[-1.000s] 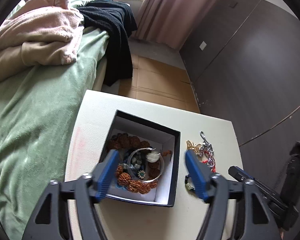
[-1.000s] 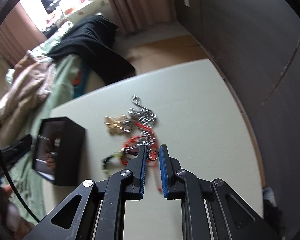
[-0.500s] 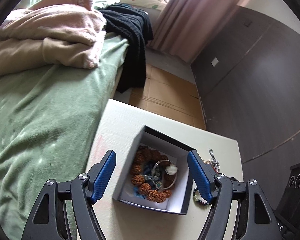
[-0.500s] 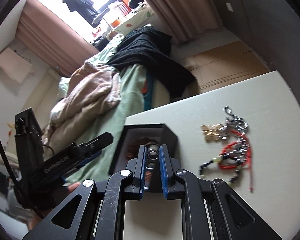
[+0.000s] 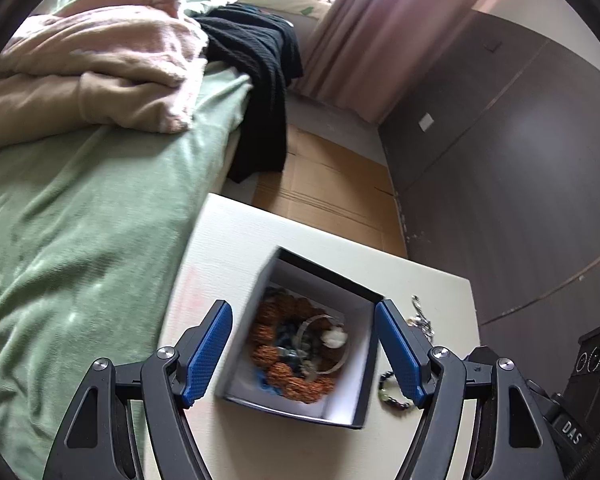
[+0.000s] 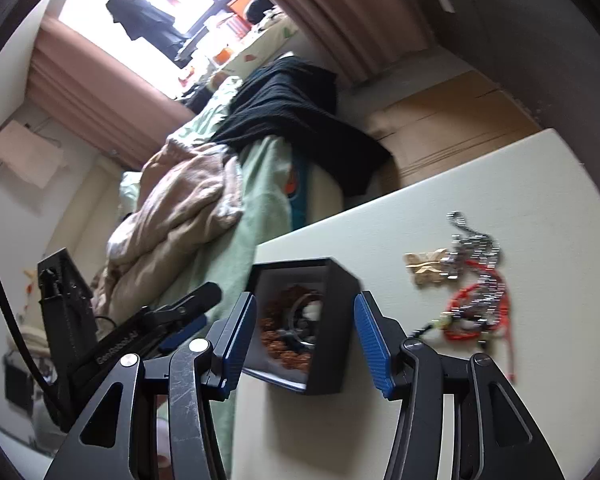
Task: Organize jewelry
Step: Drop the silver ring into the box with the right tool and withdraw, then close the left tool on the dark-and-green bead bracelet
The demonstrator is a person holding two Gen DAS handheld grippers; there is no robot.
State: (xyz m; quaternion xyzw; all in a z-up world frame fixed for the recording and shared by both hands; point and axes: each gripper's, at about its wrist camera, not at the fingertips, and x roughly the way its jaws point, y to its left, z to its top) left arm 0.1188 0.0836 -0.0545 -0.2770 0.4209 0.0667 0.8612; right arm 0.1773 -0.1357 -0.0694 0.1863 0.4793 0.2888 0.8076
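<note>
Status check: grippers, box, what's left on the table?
Left gripper open. Right gripper open, empty, over black box. Jewelry pile on table. Path clear.

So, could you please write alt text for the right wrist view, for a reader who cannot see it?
The right gripper is open, its blue pads either side of a black jewelry box holding brown beads and a silver bangle. It sits on a white table, with loose chains and a red cord to its right, and a bed behind.

Green-covered bed (image 5: 80, 216) (blankets heaped), pink curtains (image 5: 364, 36), dark wardrobe (image 5: 520, 152).
</note>
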